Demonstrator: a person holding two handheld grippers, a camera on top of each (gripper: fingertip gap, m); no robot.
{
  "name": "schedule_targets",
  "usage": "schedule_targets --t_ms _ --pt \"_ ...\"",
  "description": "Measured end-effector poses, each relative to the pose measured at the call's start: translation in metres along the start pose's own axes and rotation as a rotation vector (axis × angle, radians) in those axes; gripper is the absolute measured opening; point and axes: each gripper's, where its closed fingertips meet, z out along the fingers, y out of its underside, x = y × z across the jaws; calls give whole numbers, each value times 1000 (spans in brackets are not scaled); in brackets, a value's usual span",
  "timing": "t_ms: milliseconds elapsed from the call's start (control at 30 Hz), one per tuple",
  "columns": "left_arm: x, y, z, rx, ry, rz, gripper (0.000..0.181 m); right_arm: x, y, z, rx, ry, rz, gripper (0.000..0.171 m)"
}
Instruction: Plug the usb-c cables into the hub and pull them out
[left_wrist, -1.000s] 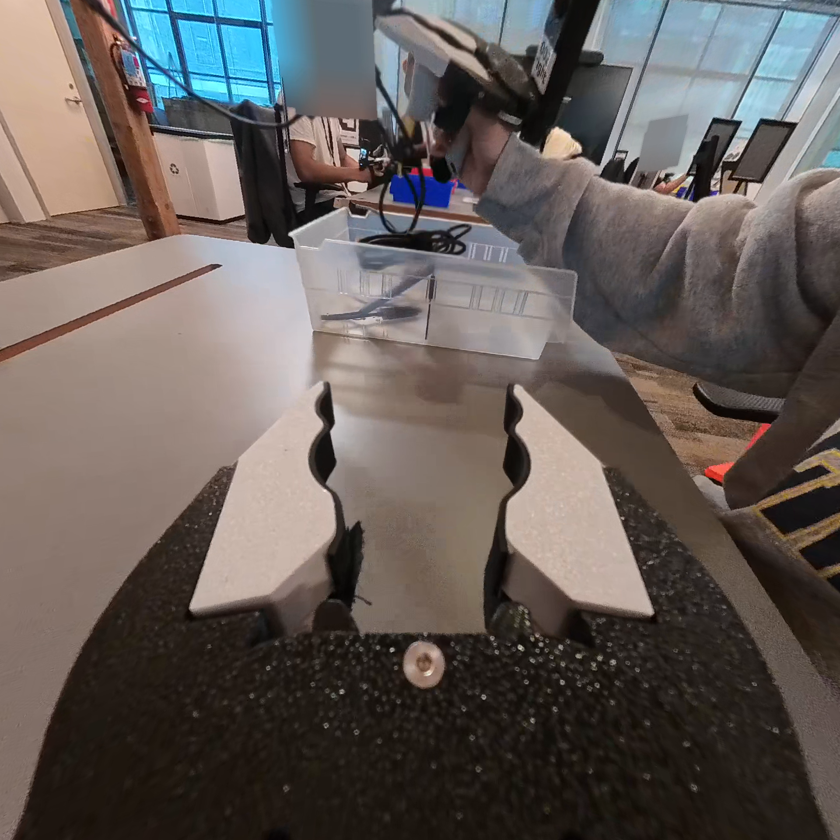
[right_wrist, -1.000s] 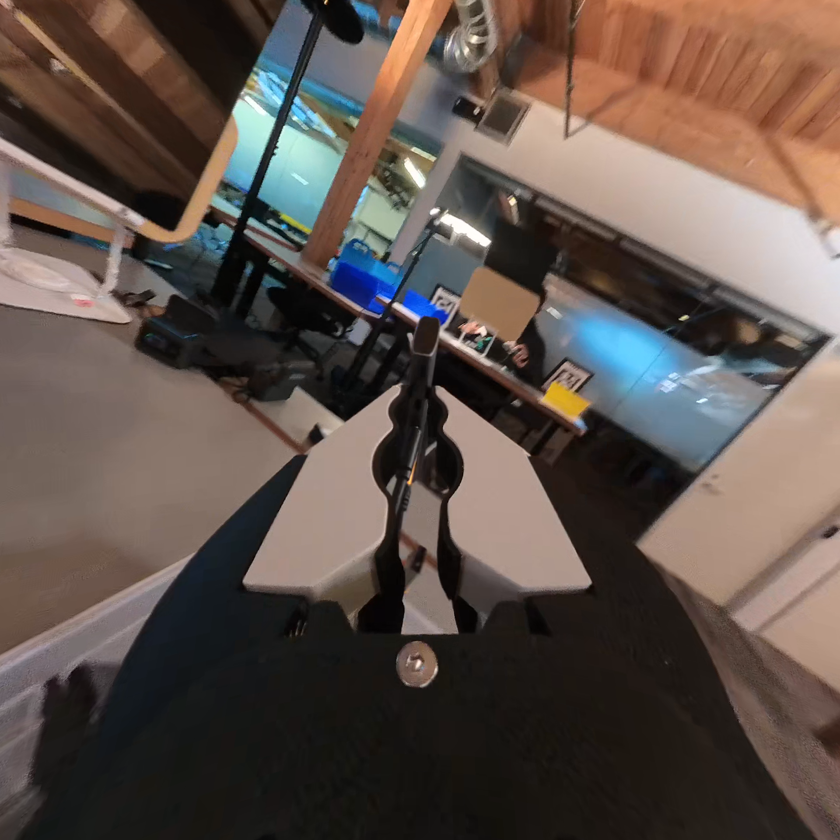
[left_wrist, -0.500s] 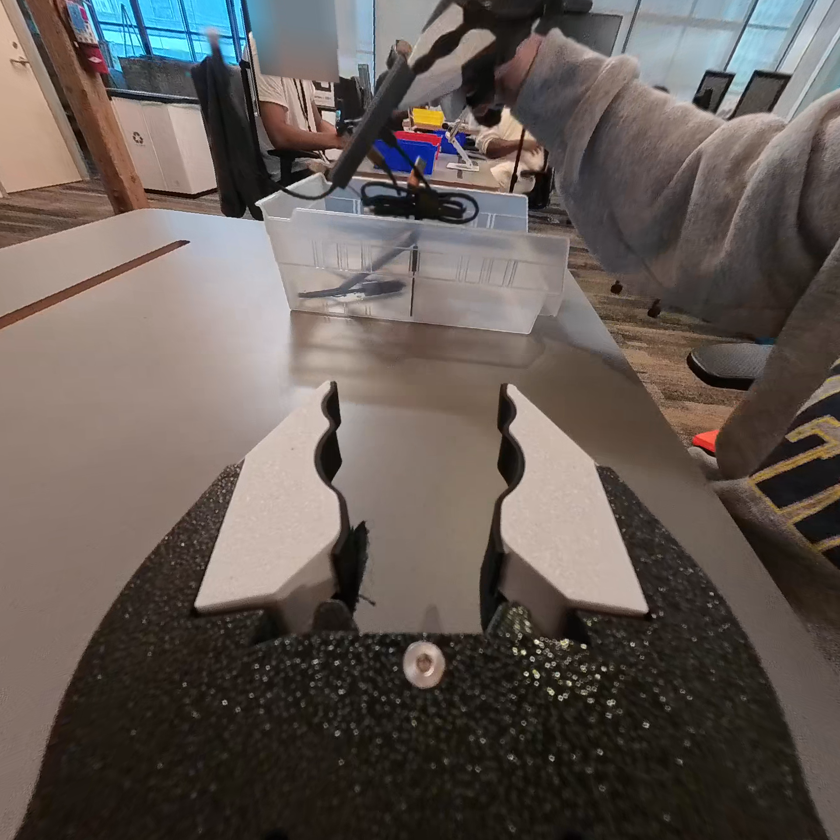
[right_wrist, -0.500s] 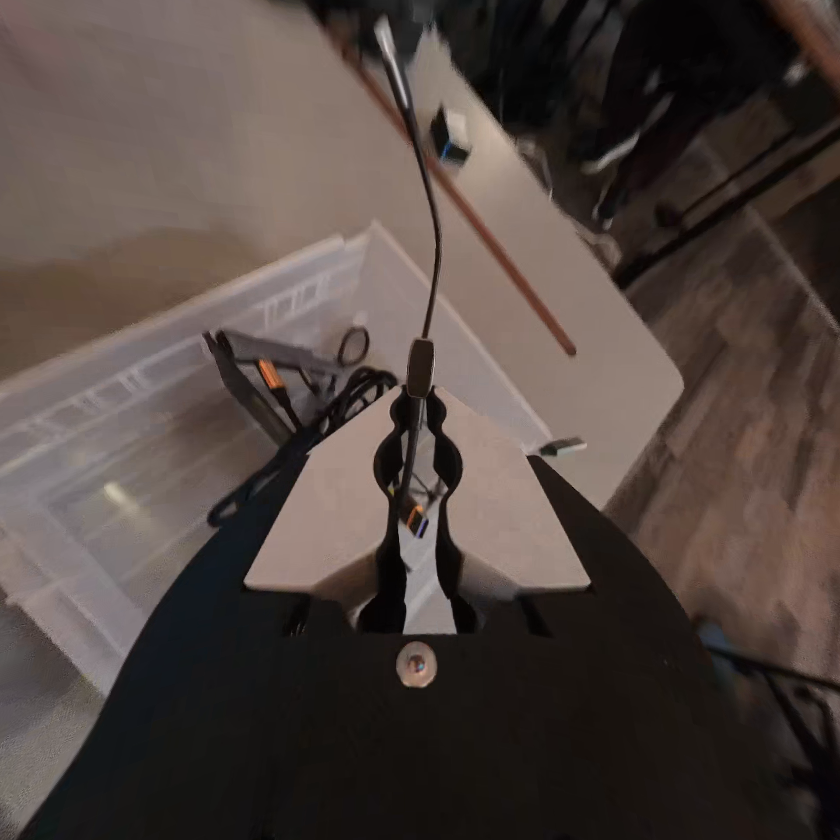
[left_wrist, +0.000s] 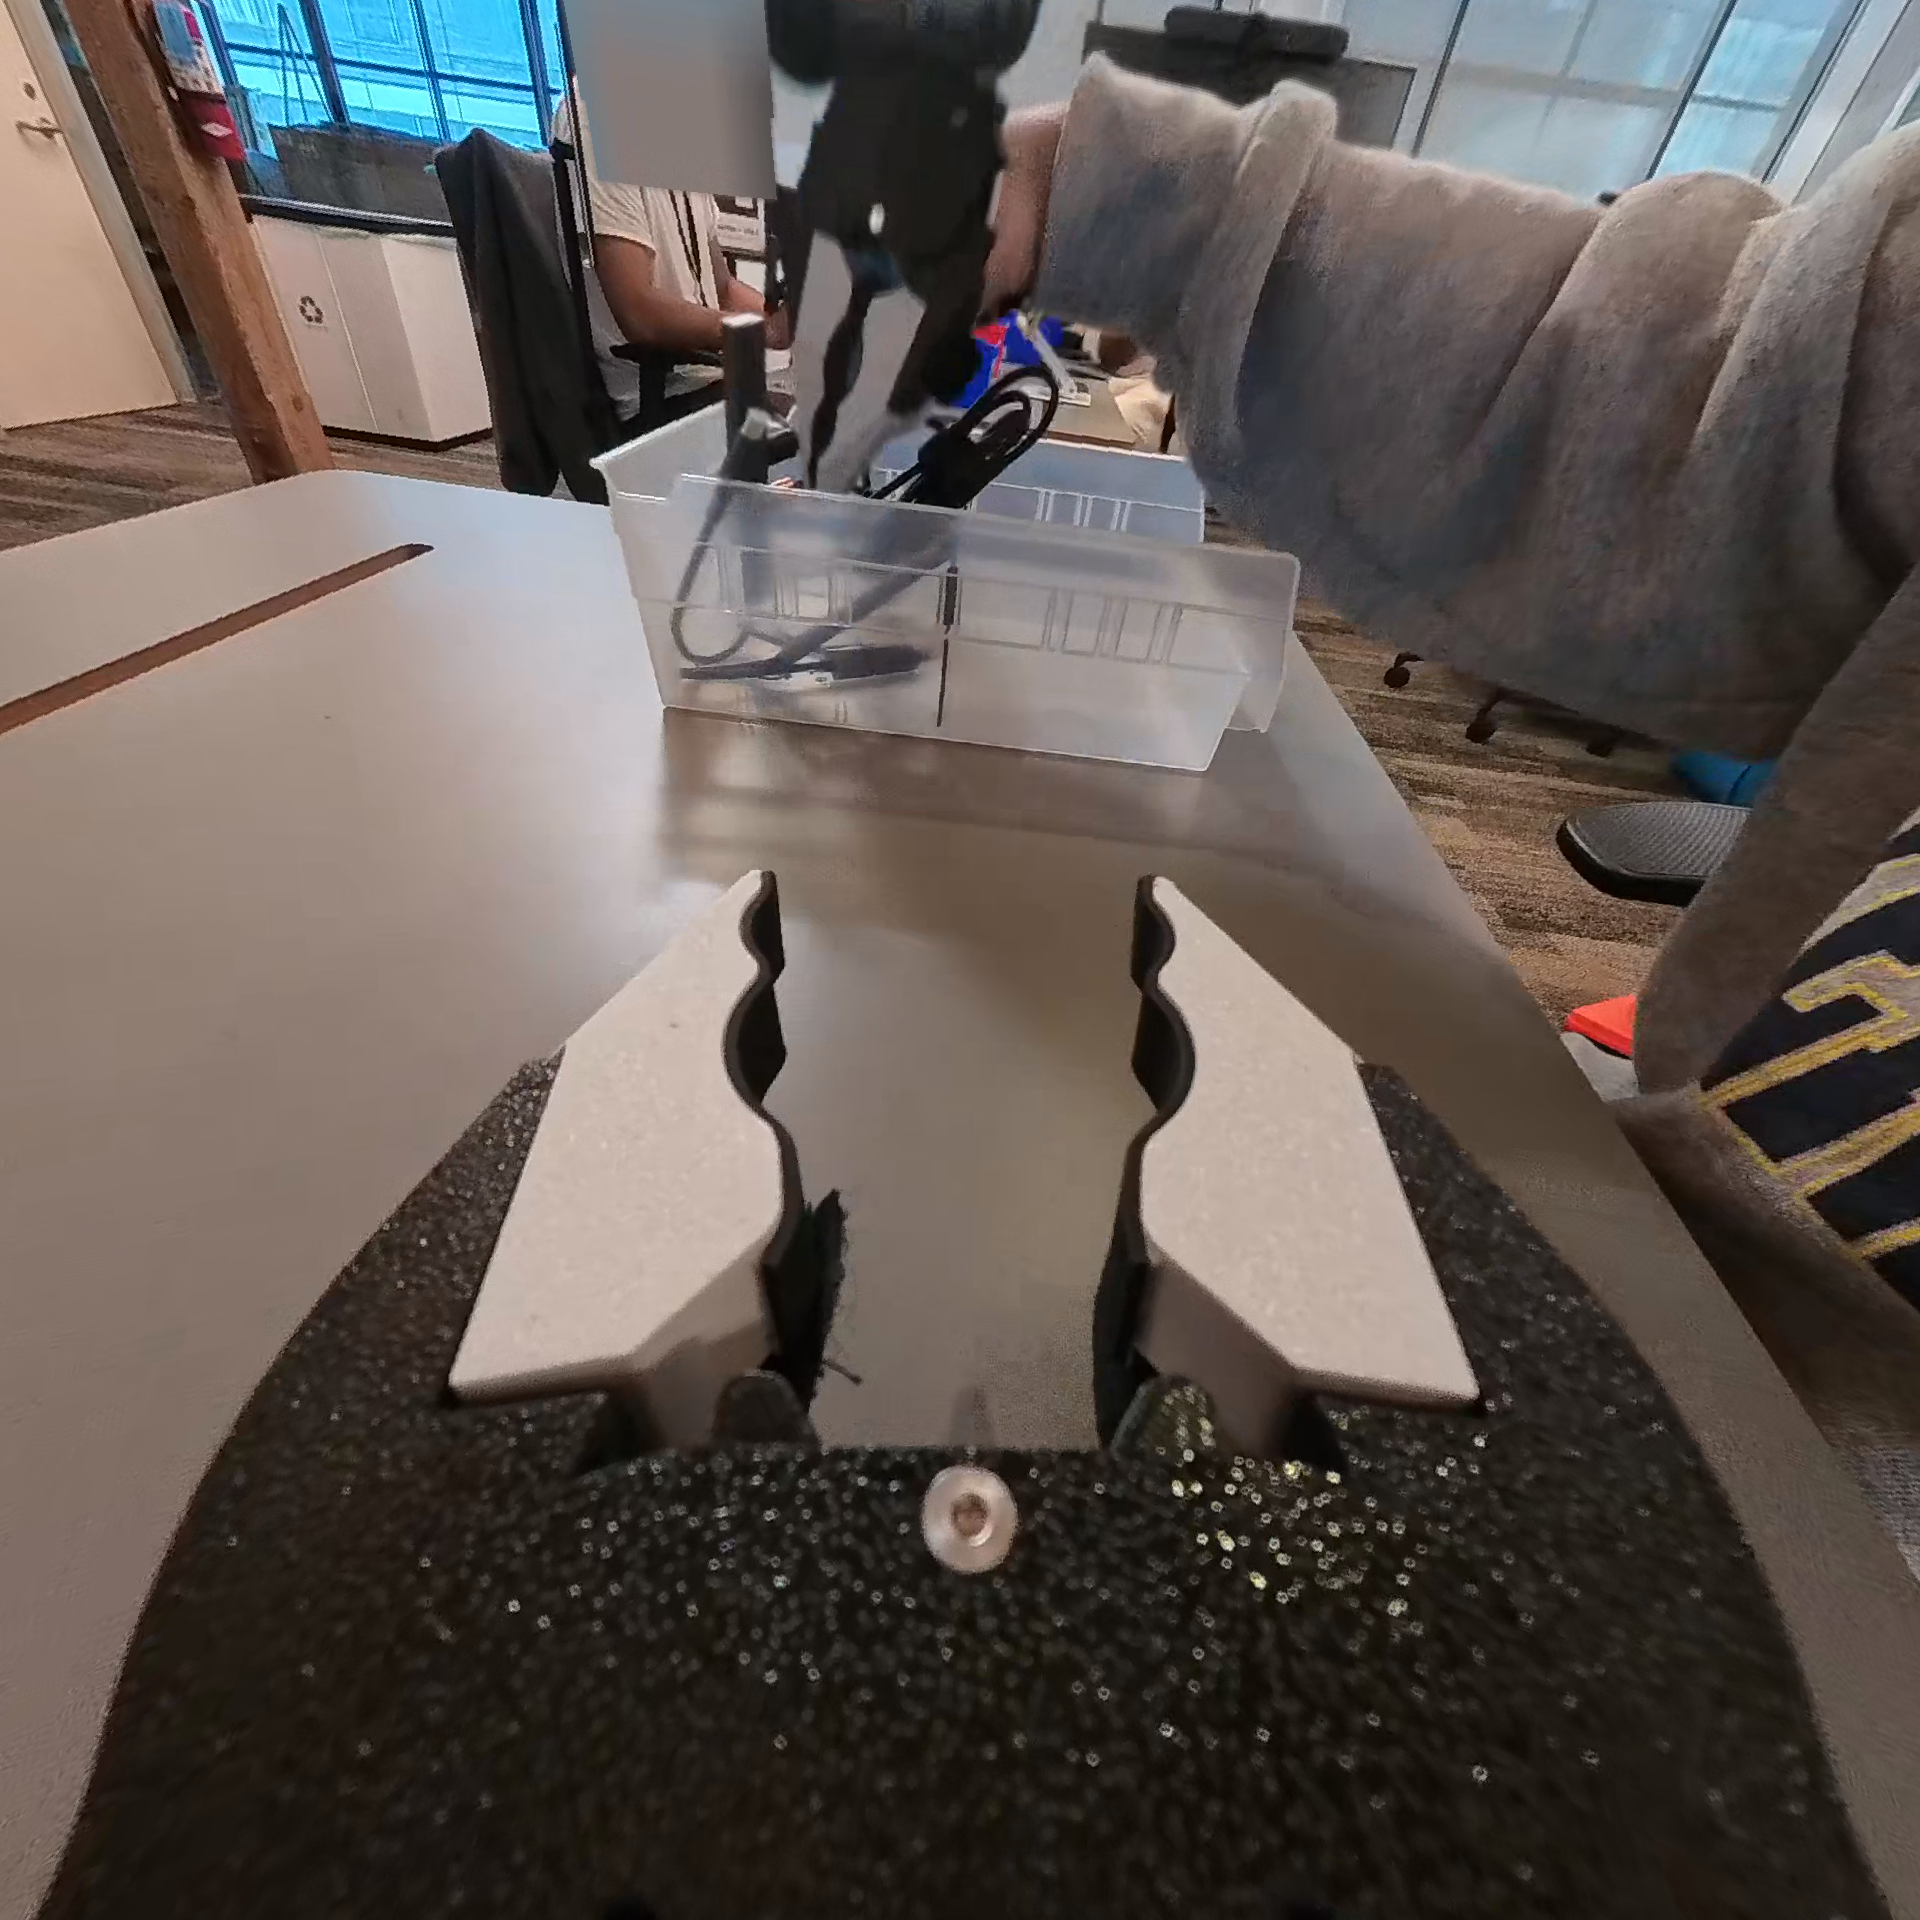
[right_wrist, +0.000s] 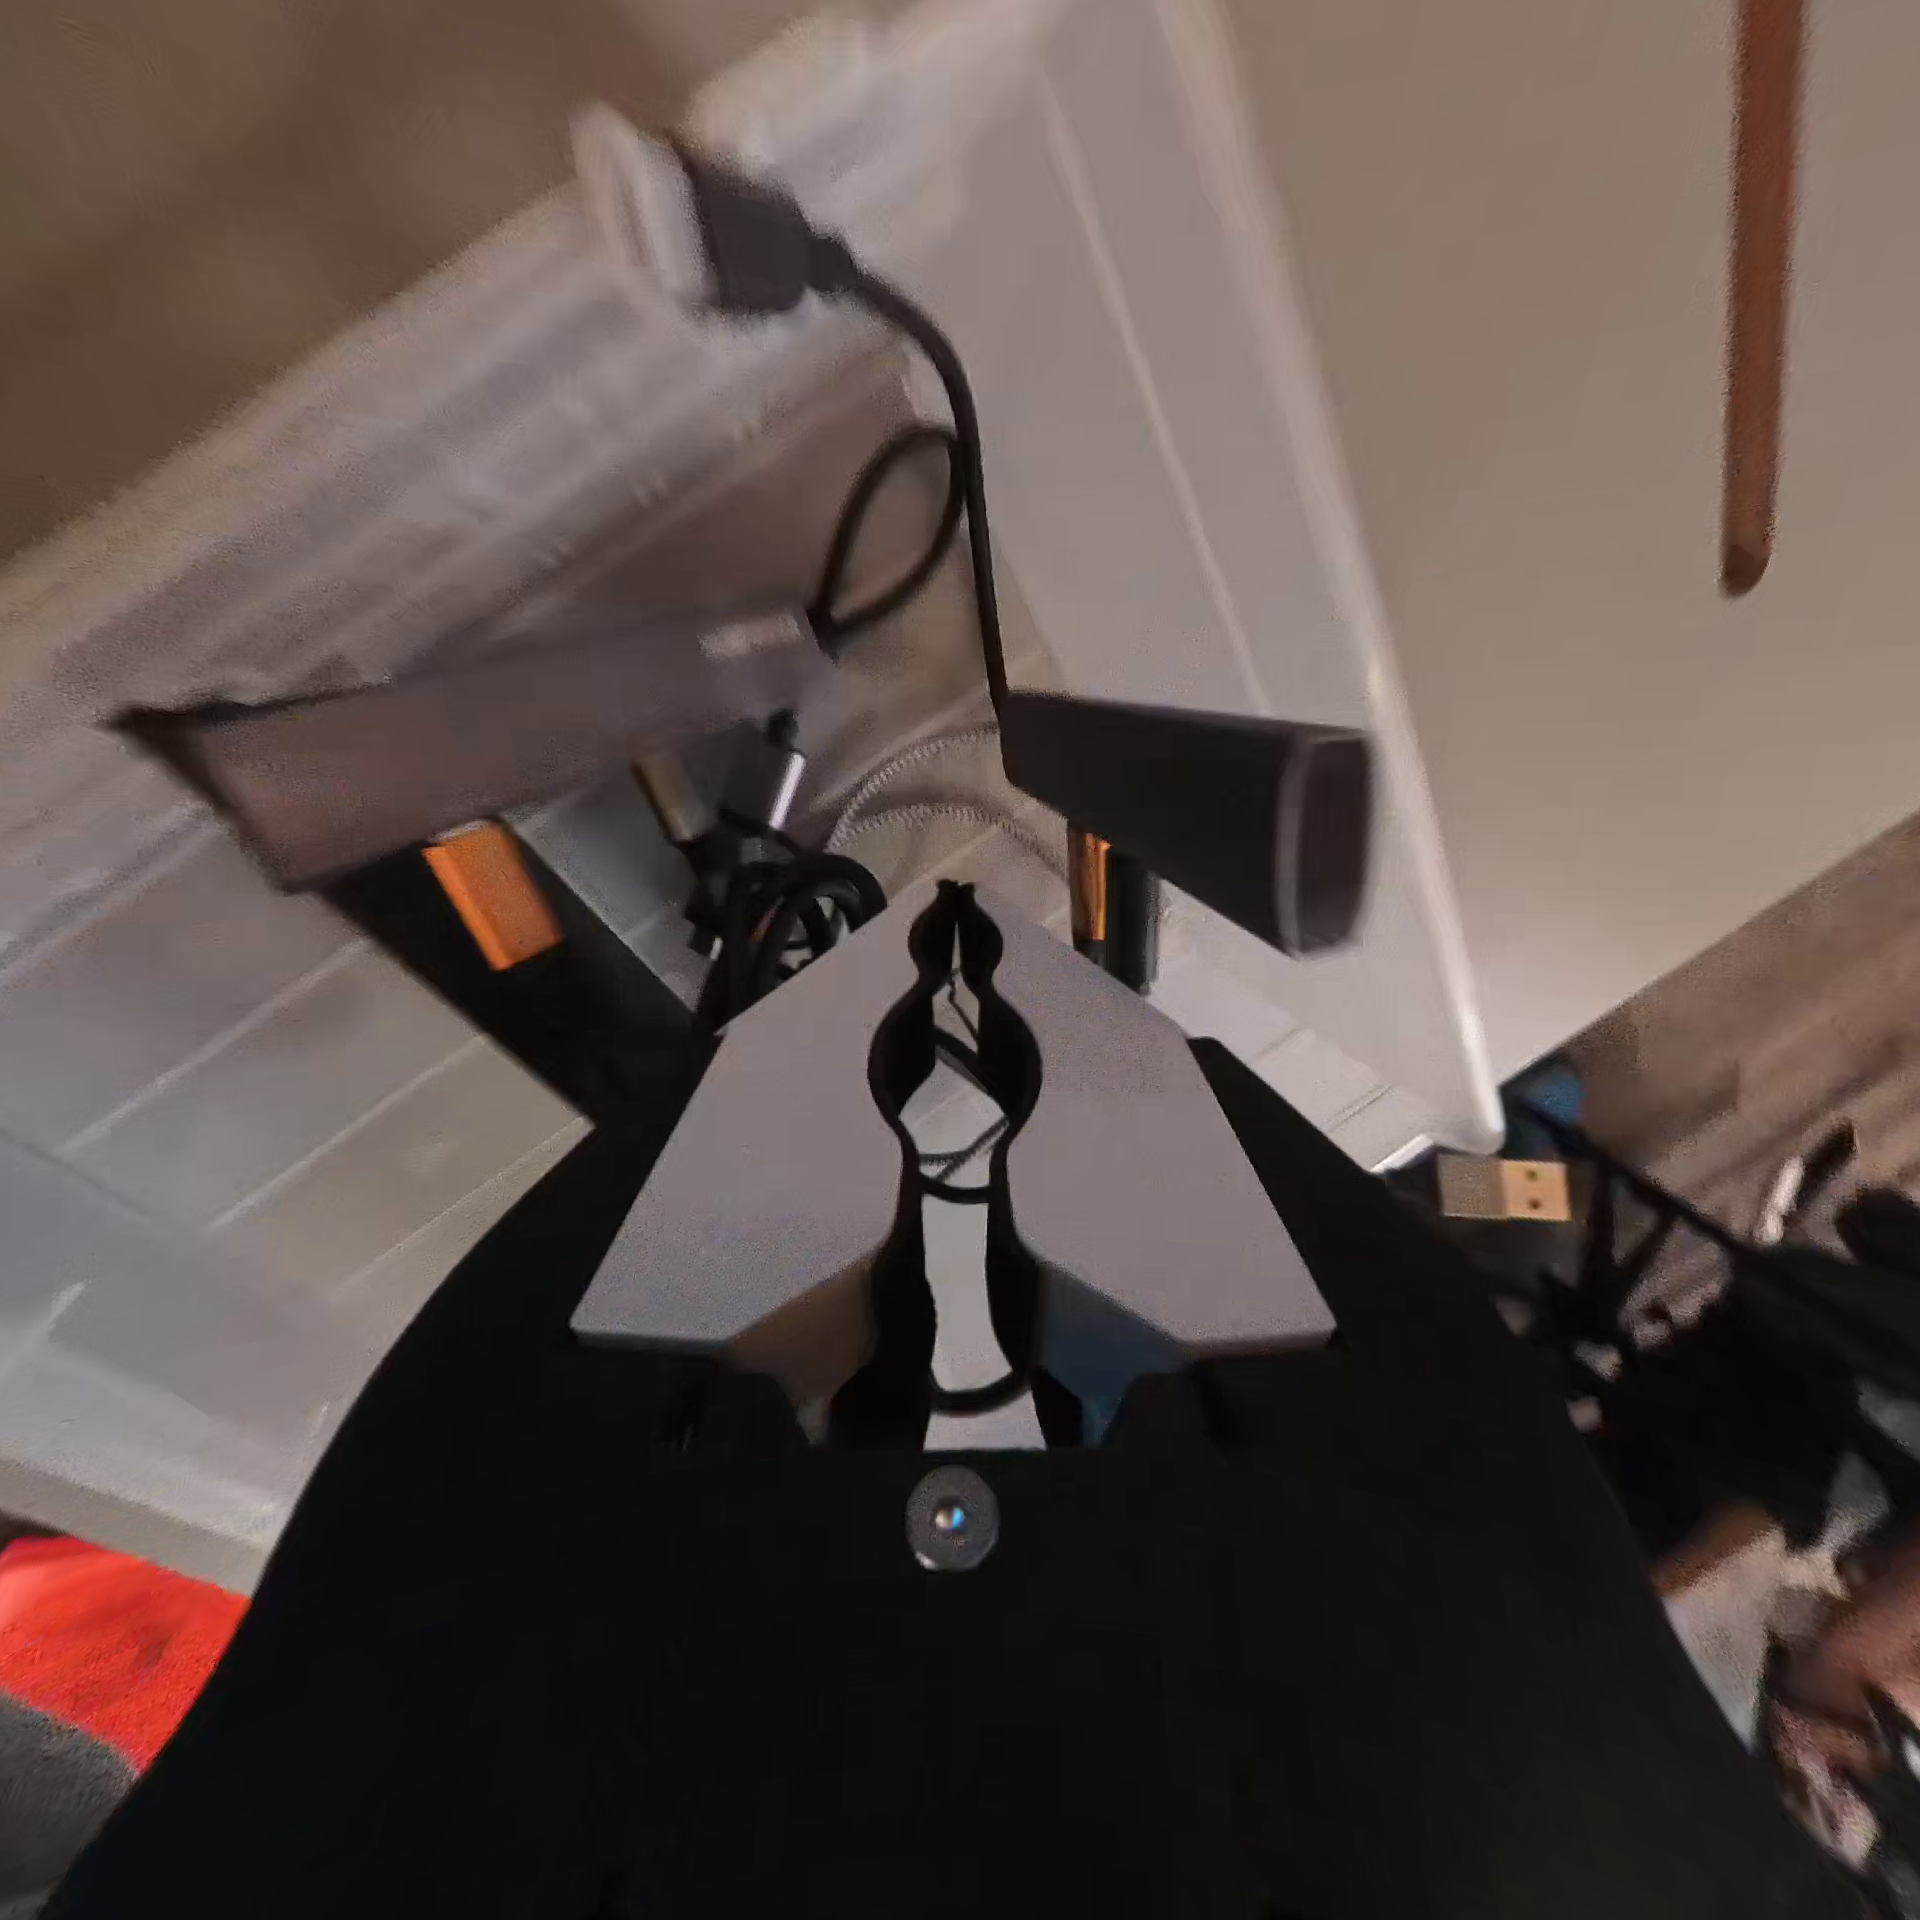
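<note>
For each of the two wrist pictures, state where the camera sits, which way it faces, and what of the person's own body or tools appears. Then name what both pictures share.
Left wrist view: sits low over the table, faces level toward the clear bin; shows the left tool, open and empty, and a grey sleeve.
Right wrist view: sits above the bin, faces steeply down into it; shows the right tool, closed.
Shared: the clear bin, its black cables and the table.

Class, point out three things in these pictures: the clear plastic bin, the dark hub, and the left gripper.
clear plastic bin (left_wrist: 1091, 665), left wrist view, front wall.
dark hub (right_wrist: 1174, 790), right wrist view, body.
left gripper (left_wrist: 956, 935), left wrist view, between fingertips.
</note>
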Motion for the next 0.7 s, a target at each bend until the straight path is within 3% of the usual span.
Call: schedule_targets --t_ms 67,133,300,400,467,567,700 --pt "0 -1 0 3 -1 -1 67 2 7 12 -16 29 40 0" --pt "-1 -1 -1 6 -6 0 69 3 -7 0 149 54 121 2" --pt "-9 -3 -2 16 -62 17 80 12 -22 -86 588 294 267 46" --pt "-16 -5 -3 20 -119 39 85 7 4 -138 717 535 333 52" --pt "-17 -5 -3 18 -137 87 75 -11 32 -147 705 550 403 58" --pt "-18 -2 -3 -6 -178 175 74 -31 83 -137 628 566 530 64" --pt "-24 6 1 -68 -228 214 92 -40 149 -107 501 625 693 65"
